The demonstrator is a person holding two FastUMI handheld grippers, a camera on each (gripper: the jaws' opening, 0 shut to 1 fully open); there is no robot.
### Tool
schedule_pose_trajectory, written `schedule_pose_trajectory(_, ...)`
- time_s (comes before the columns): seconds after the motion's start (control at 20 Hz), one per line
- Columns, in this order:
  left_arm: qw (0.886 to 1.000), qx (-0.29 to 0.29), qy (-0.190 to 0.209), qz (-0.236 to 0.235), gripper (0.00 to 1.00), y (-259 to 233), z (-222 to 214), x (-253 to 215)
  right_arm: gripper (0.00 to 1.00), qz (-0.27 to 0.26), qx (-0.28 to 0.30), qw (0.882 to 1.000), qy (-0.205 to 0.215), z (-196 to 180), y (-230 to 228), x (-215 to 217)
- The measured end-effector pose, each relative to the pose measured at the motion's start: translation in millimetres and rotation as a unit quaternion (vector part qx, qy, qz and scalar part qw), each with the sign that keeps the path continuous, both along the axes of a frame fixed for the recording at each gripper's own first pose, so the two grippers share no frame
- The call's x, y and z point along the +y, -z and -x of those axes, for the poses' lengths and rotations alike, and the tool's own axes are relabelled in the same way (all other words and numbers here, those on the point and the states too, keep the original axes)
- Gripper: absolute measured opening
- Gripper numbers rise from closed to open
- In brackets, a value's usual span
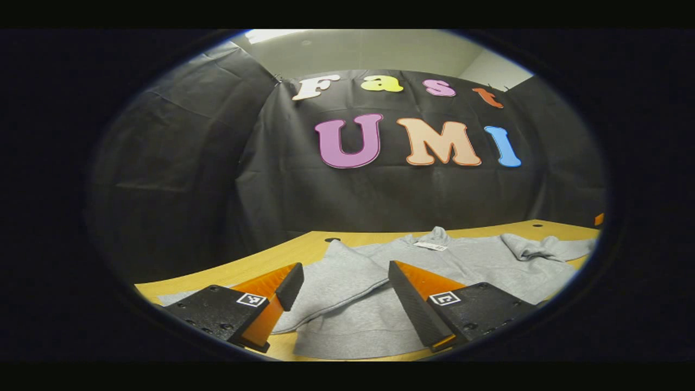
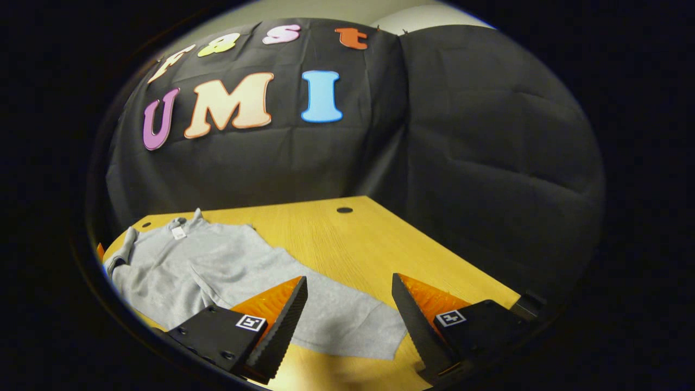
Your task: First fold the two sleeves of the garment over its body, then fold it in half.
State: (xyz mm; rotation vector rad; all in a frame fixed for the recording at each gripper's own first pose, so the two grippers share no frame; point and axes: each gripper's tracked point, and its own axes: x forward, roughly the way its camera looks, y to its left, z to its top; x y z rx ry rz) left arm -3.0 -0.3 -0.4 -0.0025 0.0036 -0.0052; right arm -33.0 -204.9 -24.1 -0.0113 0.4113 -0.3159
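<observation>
A grey sweatshirt lies flat on the wooden table, its collar with a white label towards the far wall. In the left gripper view one sleeve runs out to the near left, and the other sleeve lies bunched at the right. My left gripper is open just above the near sleeve, holding nothing. In the right gripper view the sweatshirt lies at the left, and a long sleeve stretches towards me. My right gripper is open over that sleeve's cuff end, not gripping it.
The booth's black cloth wall stands close behind the table on three sides. A small round hole sits in the tabletop near the back edge. Bare wood lies to the right of the garment in the right gripper view.
</observation>
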Motion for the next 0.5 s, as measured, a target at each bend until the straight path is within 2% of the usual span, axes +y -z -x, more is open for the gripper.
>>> schedule_pose_trajectory(0.05,1.000,0.000,0.000,0.000,0.93,-0.2,0.4,0.1,0.97,-0.003,0.018,1.000,0.002,3.8,9.2,-1.5)
schedule_pose_trajectory(0.1,1.000,0.000,0.000,0.000,0.93,0.1,-0.1,-0.5,0.93,-0.005,0.033,0.999,0.003,6.8,16.5,-3.2)
schedule_pose_trajectory(0.15,1.000,0.000,0.000,0.000,0.93,0.0,-0.5,0.0,0.98,-0.007,0.044,0.999,0.003,9.5,22.6,-4.6)
schedule_pose_trajectory(0.5,1.000,0.000,0.000,0.000,0.93,0.3,-0.1,0.6,0.98,-0.030,0.095,0.995,0.002,16.2,48.3,-3.2)
